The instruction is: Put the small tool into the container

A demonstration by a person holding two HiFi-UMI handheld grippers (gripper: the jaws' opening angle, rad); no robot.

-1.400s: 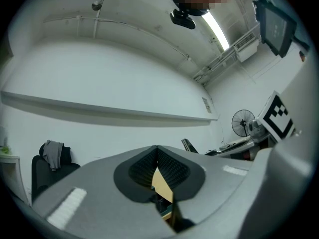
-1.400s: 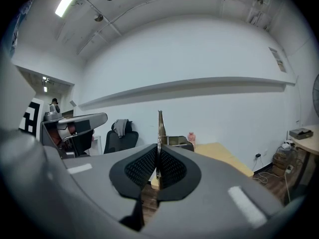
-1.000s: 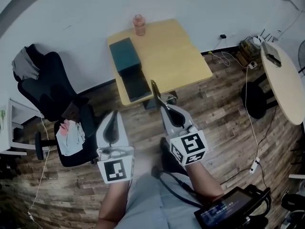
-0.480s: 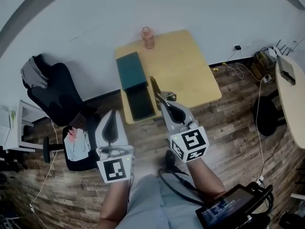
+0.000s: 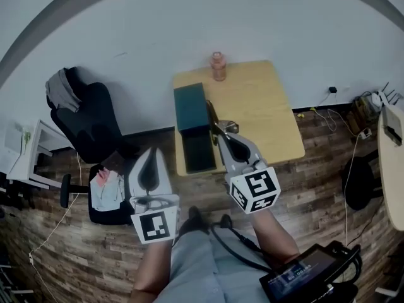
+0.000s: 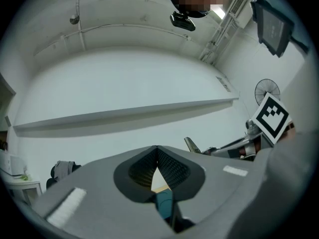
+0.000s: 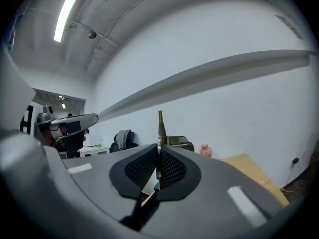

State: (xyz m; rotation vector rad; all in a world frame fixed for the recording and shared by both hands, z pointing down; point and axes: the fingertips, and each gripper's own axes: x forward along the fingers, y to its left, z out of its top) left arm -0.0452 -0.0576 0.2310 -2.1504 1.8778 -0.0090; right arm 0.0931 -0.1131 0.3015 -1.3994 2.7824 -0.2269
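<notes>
My right gripper is shut on a thin metal tool that sticks up and forward from its jaws; in the right gripper view the tool stands upright between the pads. The tool's tip hangs over the edge of a dark teal container, whose open tray lies on the wooden table. My left gripper is held lower left, off the table, shut on nothing. A sliver of the teal container shows below its jaws.
A pink bottle stands at the table's far edge by the white wall. A black office chair with clothes on it sits to the left, over the wood floor. Cables run along the floor at the right.
The table and container have slid down and right in the head view, closer to both grippers. The right gripper keeps its hold on the tool; the left stays shut.
</notes>
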